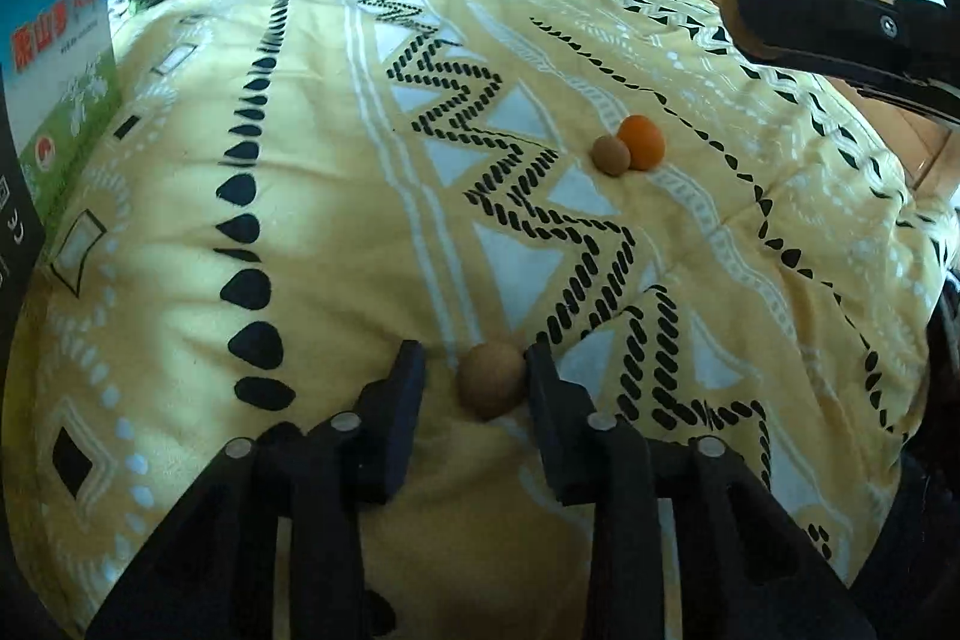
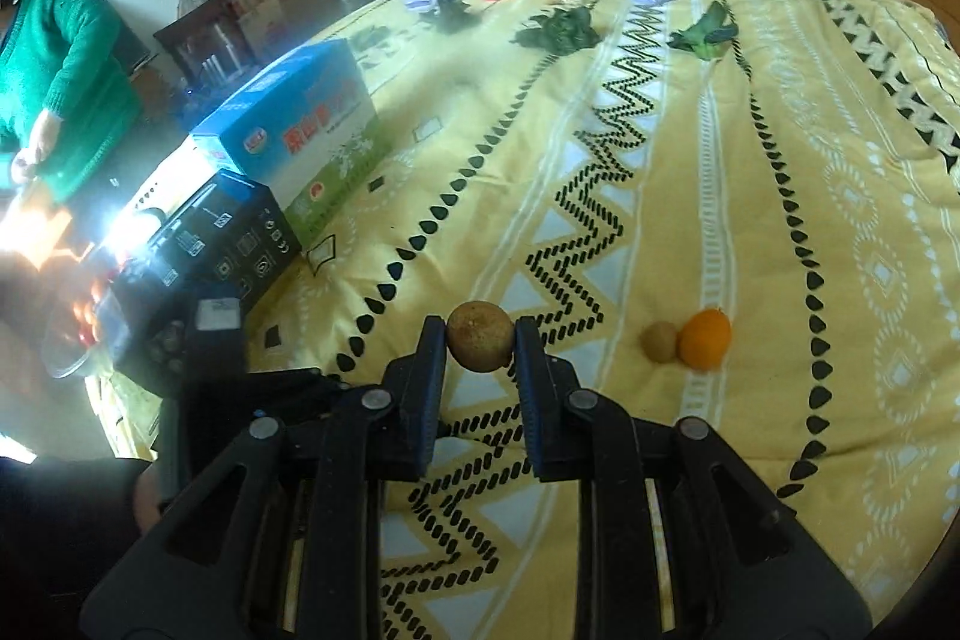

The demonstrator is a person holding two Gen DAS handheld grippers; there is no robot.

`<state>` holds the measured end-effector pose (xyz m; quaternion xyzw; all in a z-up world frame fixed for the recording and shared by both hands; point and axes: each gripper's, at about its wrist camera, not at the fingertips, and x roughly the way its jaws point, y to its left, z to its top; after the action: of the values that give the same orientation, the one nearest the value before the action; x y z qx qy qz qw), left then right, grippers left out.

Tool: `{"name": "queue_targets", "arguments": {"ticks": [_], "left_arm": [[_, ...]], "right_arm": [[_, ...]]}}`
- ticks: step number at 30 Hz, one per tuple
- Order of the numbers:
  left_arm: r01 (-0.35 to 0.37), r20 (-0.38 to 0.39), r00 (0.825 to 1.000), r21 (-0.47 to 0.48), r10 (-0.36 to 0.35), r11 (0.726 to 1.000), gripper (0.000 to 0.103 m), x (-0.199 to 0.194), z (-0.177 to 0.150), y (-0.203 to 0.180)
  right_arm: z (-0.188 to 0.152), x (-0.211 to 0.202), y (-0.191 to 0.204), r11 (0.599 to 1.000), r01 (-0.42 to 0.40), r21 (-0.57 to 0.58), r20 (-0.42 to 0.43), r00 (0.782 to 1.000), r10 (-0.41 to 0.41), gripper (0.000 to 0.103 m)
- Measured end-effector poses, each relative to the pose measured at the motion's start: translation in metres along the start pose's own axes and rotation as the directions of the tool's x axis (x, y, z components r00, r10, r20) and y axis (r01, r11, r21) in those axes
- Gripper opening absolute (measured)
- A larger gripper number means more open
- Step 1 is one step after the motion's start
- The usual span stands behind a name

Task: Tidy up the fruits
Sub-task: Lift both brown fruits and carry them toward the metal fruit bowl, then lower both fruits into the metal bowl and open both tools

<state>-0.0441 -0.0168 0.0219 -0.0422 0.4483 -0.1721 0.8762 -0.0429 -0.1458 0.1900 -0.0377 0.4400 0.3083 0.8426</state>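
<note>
Yellow patterned quilt (image 1: 336, 196) covers the bed. Each view shows three fruits: two brown and one orange.

In the left view, the left hand-held gripper (image 1: 474, 358) has its fingers apart. A brown fruit (image 1: 492, 379) lies on the quilt between the tips, touching the right finger (image 1: 543, 382) with a gap on the other side. It is slightly oval, its long axis running roughly away from the hand-held gripper. Ahead and to the right, a kiwi (image 1: 611, 155) touches an orange (image 1: 642, 142).

In the right view, the right hand-held gripper (image 2: 480, 340) is clamped on a russet fruit (image 2: 480, 336) at its fingertips. It is nearly round, so no long axis shows. I cannot tell whether it is the same fruit as the brown one. The kiwi (image 2: 660, 341) and orange (image 2: 705, 338) touch, near to the right.
</note>
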Motion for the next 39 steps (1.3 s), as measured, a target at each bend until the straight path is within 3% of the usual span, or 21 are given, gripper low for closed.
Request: {"name": "queue_targets", "arguments": {"ticks": [1, 6, 8, 11, 13, 16, 19, 21, 22, 24, 27, 30, 34, 39], "left_arm": [[0.003, 0.007, 1.000, 0.010, -0.003, 1.000, 0.023, 0.000, -0.001, -0.003], [-0.017, 0.116, 0.993, 0.001, 0.016, 1.000, 0.023, -0.040, 0.001, -0.011], [-0.010, 0.184, 0.983, -0.028, 0.015, 1.000, 0.023, -0.080, 0.007, -0.011], [-0.060, 0.304, 0.950, -0.062, 0.076, 0.996, 0.023, -0.155, 0.014, 0.000], [-0.121, 0.365, 0.917, -0.126, 0.159, 0.985, 0.023, -0.206, 0.013, 0.020], [-0.247, 0.423, 0.845, -0.233, 0.327, 0.940, 0.023, -0.284, -0.002, 0.063], [-0.379, 0.409, 0.762, -0.347, 0.502, 0.858, 0.023, -0.349, -0.026, 0.111], [-0.429, 0.381, 0.719, -0.413, 0.581, 0.803, 0.023, -0.380, -0.042, 0.140], [-0.455, 0.353, 0.699, -0.450, 0.622, 0.768, 0.023, -0.395, -0.052, 0.160], [-0.475, 0.305, 0.679, -0.511, 0.667, 0.717, 0.023, -0.414, -0.069, 0.189], [-0.479, 0.219, 0.688, -0.579, 0.692, 0.660, 0.023, -0.423, -0.094, 0.232], [-0.477, 0.156, 0.712, -0.609, 0.685, 0.634, 0.023, -0.416, -0.117, 0.254], [-0.472, 0.112, 0.745, -0.609, 0.658, 0.638, 0.023, -0.393, -0.126, 0.259], [-0.472, 0.090, 0.759, -0.607, 0.645, 0.639, 0.023, -0.384, -0.125, 0.268]], "right_arm": [[-0.003, -0.002, -0.001, 1.000, -0.002, 0.002, 0.009, 1.000, 0.002, 0.024], [-0.010, -0.018, 0.003, 1.000, 0.003, 0.009, 0.090, 0.996, -0.004, 0.024], [-0.010, -0.033, 0.017, 1.000, 0.004, -0.008, 0.115, 0.993, -0.003, 0.024], [-0.002, -0.053, 0.047, 0.999, -0.008, -0.046, 0.157, 0.987, 0.016, 0.024], [0.010, -0.062, 0.077, 0.995, -0.032, -0.096, 0.180, 0.982, 0.049, 0.024], [0.036, -0.067, 0.129, 0.978, -0.106, -0.179, 0.200, 0.969, 0.142, 0.024], [0.065, -0.064, 0.188, 0.945, -0.192, -0.263, 0.198, 0.948, 0.248, 0.024], [0.083, -0.057, 0.230, 0.914, -0.252, -0.317, 0.176, 0.932, 0.317, 0.024], [0.088, -0.052, 0.245, 0.902, -0.275, -0.333, 0.162, 0.926, 0.342, 0.024], [0.099, -0.038, 0.282, 0.871, -0.329, -0.364, 0.113, 0.913, 0.392, 0.024], [0.106, -0.010, 0.327, 0.828, -0.405, -0.387, 0.009, 0.897, 0.442, 0.024], [0.096, 0.017, 0.359, 0.797, -0.453, -0.399, -0.097, 0.886, 0.454, 0.024], [0.077, 0.048, 0.381, 0.780, -0.484, -0.397, -0.201, 0.875, 0.441, 0.024], [0.069, 0.065, 0.389, 0.769, -0.502, -0.396, -0.252, 0.864, 0.435, 0.024]]}}
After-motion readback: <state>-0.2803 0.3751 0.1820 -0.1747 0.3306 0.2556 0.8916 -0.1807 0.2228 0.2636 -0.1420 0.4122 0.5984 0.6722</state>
